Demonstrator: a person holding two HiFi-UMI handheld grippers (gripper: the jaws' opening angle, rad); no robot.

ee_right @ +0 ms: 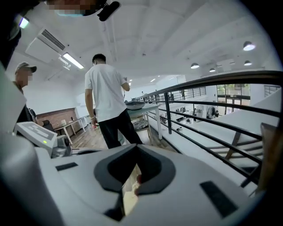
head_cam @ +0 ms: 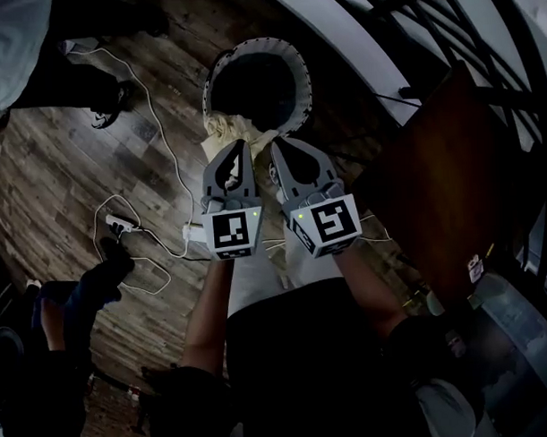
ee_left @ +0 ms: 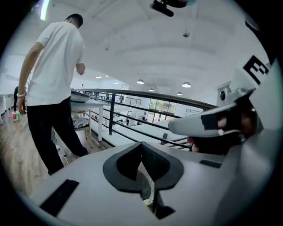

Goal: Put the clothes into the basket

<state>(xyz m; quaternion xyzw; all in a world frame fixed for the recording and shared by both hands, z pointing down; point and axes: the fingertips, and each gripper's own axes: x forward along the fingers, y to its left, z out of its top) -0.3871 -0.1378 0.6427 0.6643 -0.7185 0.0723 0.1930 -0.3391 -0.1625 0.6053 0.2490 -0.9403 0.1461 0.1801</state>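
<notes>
A cream garment (head_cam: 227,130) hangs bunched from the tips of both grippers, just in front of the round basket (head_cam: 250,45) with a pale rim and dark inside, which stands on the wooden floor. My left gripper (head_cam: 238,150) and right gripper (head_cam: 276,148) are held up side by side, both shut on the cloth. In the left gripper view a pale strip of the garment (ee_left: 149,187) shows pinched in the narrow slit of the left gripper (ee_left: 148,196). The right gripper (ee_right: 129,192) likewise has cream cloth (ee_right: 128,198) squeezed between its jaws. Most of the garment is hidden below the grippers.
A person in a white shirt (ee_right: 106,95) stands ahead near a black railing (ee_right: 208,88); their shoes (head_cam: 113,100) are left of the basket. A power strip with white cable (head_cam: 120,226) lies on the floor. A brown table (head_cam: 442,180) is at right, another person (head_cam: 75,301) at lower left.
</notes>
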